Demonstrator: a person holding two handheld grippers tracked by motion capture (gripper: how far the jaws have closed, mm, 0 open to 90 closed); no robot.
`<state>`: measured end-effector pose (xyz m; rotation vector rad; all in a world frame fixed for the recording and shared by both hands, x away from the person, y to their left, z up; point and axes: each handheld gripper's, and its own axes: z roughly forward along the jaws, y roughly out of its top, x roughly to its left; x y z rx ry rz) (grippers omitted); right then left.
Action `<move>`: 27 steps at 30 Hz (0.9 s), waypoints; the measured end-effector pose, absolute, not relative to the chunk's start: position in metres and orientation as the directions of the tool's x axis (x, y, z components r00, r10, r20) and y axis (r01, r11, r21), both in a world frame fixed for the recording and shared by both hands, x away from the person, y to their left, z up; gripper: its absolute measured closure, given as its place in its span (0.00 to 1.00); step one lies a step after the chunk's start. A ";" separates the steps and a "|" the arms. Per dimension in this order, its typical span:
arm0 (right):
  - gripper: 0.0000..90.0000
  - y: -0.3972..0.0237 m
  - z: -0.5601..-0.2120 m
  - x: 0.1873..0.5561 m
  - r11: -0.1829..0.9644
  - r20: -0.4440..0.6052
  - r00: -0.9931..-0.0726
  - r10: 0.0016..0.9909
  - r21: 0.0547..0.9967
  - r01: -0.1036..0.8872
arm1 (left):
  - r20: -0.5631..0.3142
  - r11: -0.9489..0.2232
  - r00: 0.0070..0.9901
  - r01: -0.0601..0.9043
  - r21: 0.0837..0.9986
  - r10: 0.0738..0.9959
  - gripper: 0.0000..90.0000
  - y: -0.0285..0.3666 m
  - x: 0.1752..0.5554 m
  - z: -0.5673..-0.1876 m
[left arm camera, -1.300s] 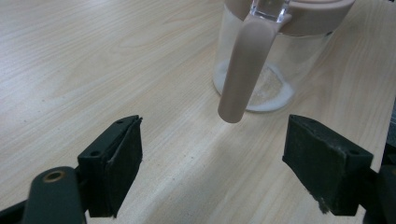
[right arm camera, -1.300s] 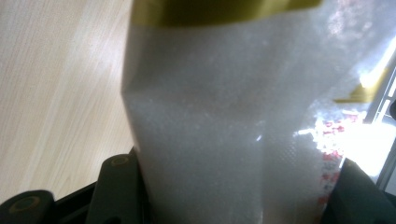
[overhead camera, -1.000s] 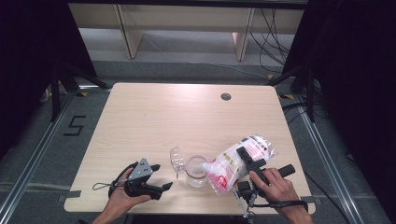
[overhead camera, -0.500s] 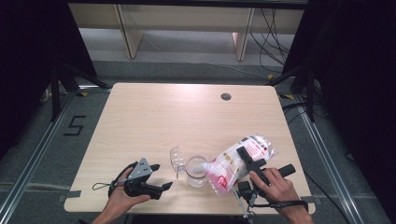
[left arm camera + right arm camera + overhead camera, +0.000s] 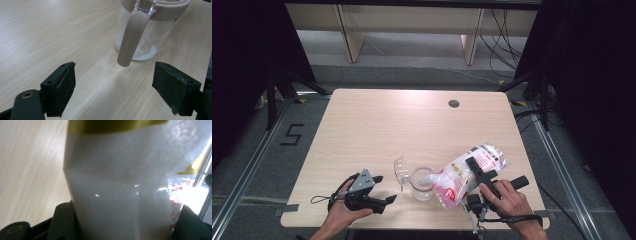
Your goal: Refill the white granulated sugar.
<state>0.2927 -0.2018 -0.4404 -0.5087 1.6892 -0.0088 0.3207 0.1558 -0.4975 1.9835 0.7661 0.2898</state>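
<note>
Partly cropped, right gripper's point(image 5: 472, 175) jaws clamp the bag point(image 5: 464, 175) — left gripper point(image 5: 384, 192) gapes, empty.

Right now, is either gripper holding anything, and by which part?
The right gripper holds the plastic bag of white granules across its middle, tilted toward the glass jar. The left gripper is open, holding nothing.

My left gripper point(image 5: 379, 192) rests low, jaws apart; my right gripper point(image 5: 472, 172) is raised, jaws clamped.

Pale wooden counter point(image 5: 377, 125) with a dark round hole point(image 5: 454, 103) near its far edge; a clear jar point(image 5: 422, 183) stands near the front edge.
</note>
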 end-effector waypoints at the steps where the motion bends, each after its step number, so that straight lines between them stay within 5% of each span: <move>1: 0.53 -0.202 -0.441 0.292 0.904 -0.940 -0.097 -0.327 -0.281 -0.321 | -0.098 -0.356 0.780 0.388 0.850 0.618 0.20 0.156 0.321 -0.497; 27: 0.54 -0.201 -0.440 0.291 0.905 -0.939 -0.100 -0.329 -0.283 -0.317 | -0.132 -0.324 0.777 0.402 0.856 0.615 0.17 0.155 0.320 -0.496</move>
